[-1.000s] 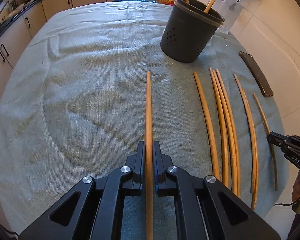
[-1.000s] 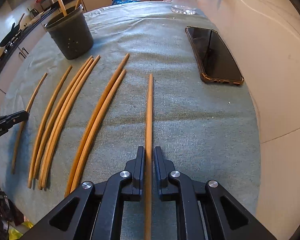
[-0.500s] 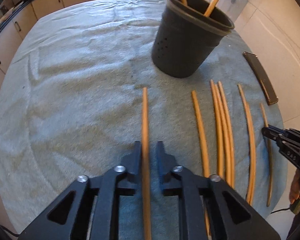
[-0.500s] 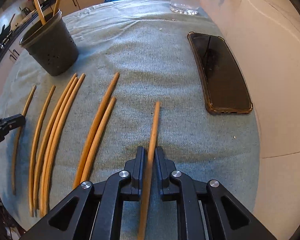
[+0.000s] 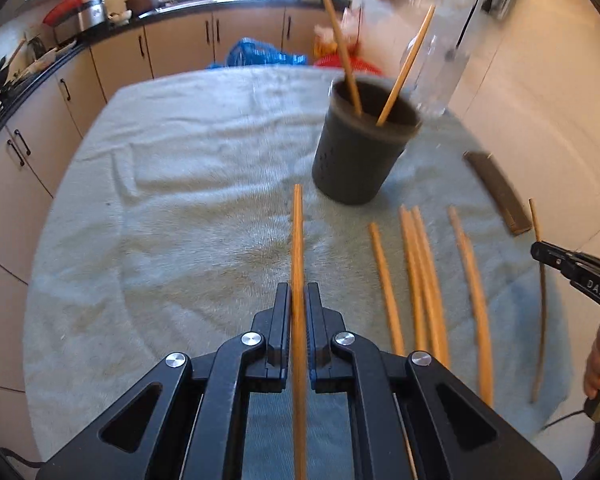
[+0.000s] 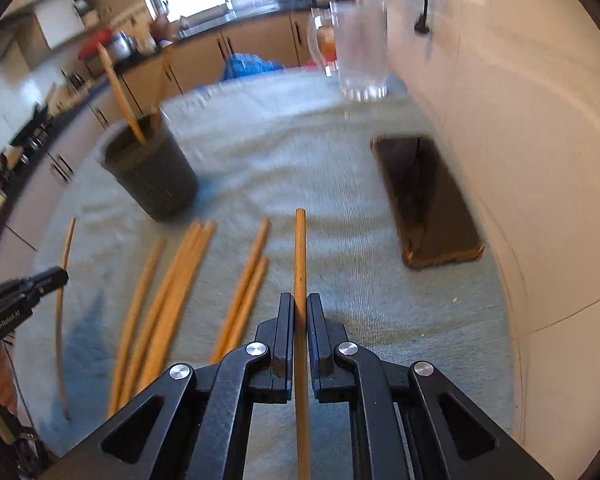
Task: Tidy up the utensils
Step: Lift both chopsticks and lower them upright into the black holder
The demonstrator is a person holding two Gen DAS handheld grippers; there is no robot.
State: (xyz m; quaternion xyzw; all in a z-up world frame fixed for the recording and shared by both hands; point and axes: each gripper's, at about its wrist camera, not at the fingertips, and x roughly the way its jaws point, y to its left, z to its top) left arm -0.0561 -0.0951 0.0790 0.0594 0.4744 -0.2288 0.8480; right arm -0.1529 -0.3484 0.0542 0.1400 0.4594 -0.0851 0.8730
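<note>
The left black two-finger gripper (image 5: 298, 300) is clamped on a long slender wooden chopstick (image 5: 297, 240) that runs forward between its jaws, the far tip pointing at the base of the dark grey perforated cylindrical utensil holder (image 5: 356, 156). That holder stands upright on the pale grey-green towel covering the table (image 5: 160, 200), with two wooden sticks leaning inside it. To its right, loose wooden chopsticks (image 5: 424, 280) lie roughly side by side on the towel. Further right, the right black two-finger gripper (image 6: 298, 300) pinches a second wooden chopstick (image 6: 300, 256) lengthwise between its closed jaws. Right of that lies a dark flat phone in a brown case (image 6: 428, 200), with a clear glass jug (image 6: 360, 40) beyond it near the white wall.
</note>
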